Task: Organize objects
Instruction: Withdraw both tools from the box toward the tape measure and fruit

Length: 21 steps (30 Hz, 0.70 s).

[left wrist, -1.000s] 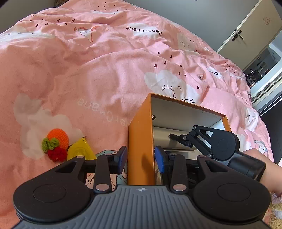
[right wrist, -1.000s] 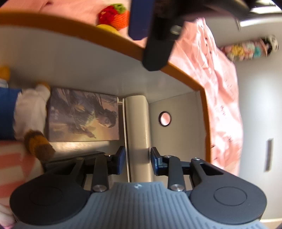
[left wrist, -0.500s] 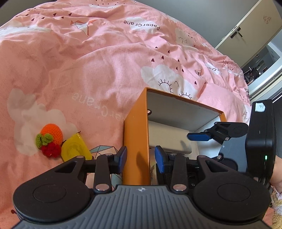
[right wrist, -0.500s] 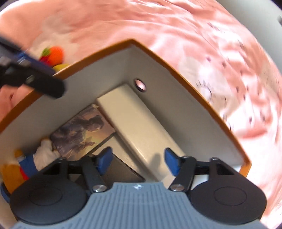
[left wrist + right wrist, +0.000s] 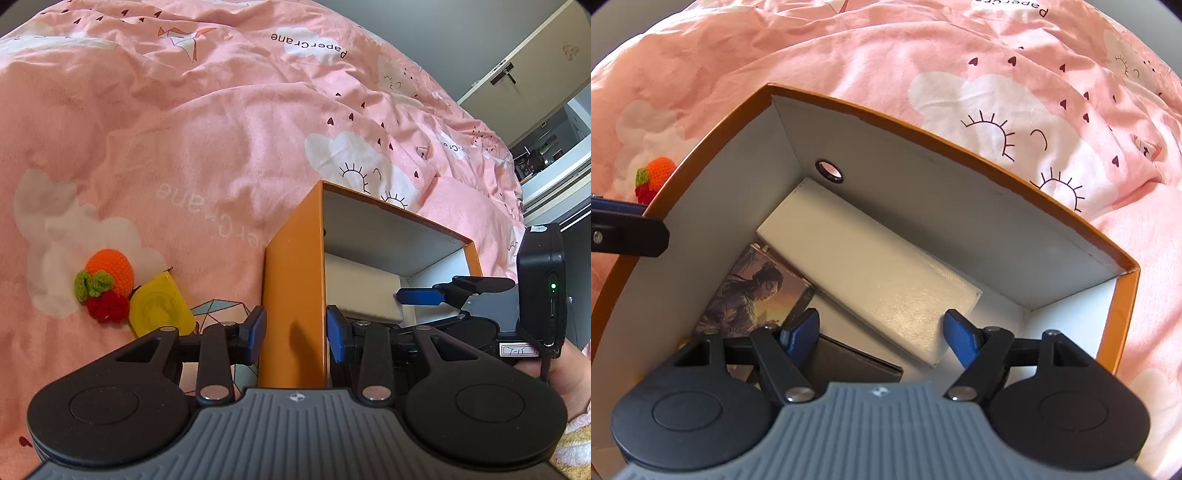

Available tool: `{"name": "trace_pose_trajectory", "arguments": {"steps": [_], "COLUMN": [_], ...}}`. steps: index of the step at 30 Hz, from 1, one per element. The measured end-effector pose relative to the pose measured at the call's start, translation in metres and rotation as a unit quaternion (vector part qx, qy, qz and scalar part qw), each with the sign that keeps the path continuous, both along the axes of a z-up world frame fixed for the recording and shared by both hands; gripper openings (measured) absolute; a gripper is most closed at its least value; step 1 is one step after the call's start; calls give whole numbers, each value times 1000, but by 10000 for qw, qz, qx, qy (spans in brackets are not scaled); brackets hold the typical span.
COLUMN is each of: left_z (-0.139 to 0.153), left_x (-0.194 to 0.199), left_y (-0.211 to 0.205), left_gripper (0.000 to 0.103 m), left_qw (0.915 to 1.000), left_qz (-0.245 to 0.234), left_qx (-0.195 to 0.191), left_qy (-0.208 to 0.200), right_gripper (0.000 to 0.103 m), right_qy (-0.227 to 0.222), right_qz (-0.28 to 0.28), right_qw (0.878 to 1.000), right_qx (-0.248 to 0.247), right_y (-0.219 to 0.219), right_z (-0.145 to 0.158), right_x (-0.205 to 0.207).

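Resting on a pink cloud-print duvet (image 5: 192,155): an orange cardboard box (image 5: 293,295), open-topped, white inside, taken here as the landmark. Left of the box, well outside it on the bedding, a crocheted orange-and-strawberry charm (image 5: 107,282) touching a yellow plastic piece (image 5: 160,308); nearer the box wall, a corner of a geometric-print card (image 5: 216,308). Clamped on the box's left wall, the left gripper (image 5: 295,328), one blue pad outside the wall and one inside, jaws clenched on the cardboard. Inside the box, against the left wall, an illustrated picture card (image 5: 757,291) showing a figure in profile, lying flat on the floor. Beside the card toward the middle, a dark flat case (image 5: 849,363), partly hidden by the gripper. Along the far wall, a long white rectangular box (image 5: 864,269) lying flat, one end below a round grommet hole (image 5: 830,171) in the wall. Above the box's right half, the right gripper (image 5: 881,334), jaws spread wide and grasping nothing, blue fingers (image 5: 799,334) hanging over the dark case and the white box's near end.
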<state>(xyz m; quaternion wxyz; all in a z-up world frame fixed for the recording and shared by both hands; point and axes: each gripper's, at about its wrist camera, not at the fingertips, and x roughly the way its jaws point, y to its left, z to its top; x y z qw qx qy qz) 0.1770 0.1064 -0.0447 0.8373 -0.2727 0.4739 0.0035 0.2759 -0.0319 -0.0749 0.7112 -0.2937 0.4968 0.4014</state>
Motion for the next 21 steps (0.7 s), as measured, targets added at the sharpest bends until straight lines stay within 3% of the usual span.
{"name": "trace_pose_trajectory", "arguments": {"steps": [6,11,14,21], "left_z": [-1,-2,-2,-2], "left_x": [-1,-2,-3,-3], "left_y": [-2,-3,-3,-4], "left_gripper": [42,42,42,42], "left_qw": [10000,10000,10000,10000], "left_qz": [-31,-58,-65,-67], "left_qx": [-6,-33,-35,-7], "left_qy": [-4,7,-10,-15], "right_gripper": [76,81,70,69], "right_qy": [-211,-160,-10,-205], "right_qz": [46,-289,-542,-457], "right_qw": [9996,9985,9975,9979], "right_qx": [-163,-427,-461,-419], "right_y": [5,6,4,4], "right_z": [-4,-12,-16,-15], "right_x": [-2,7,14,8]}}
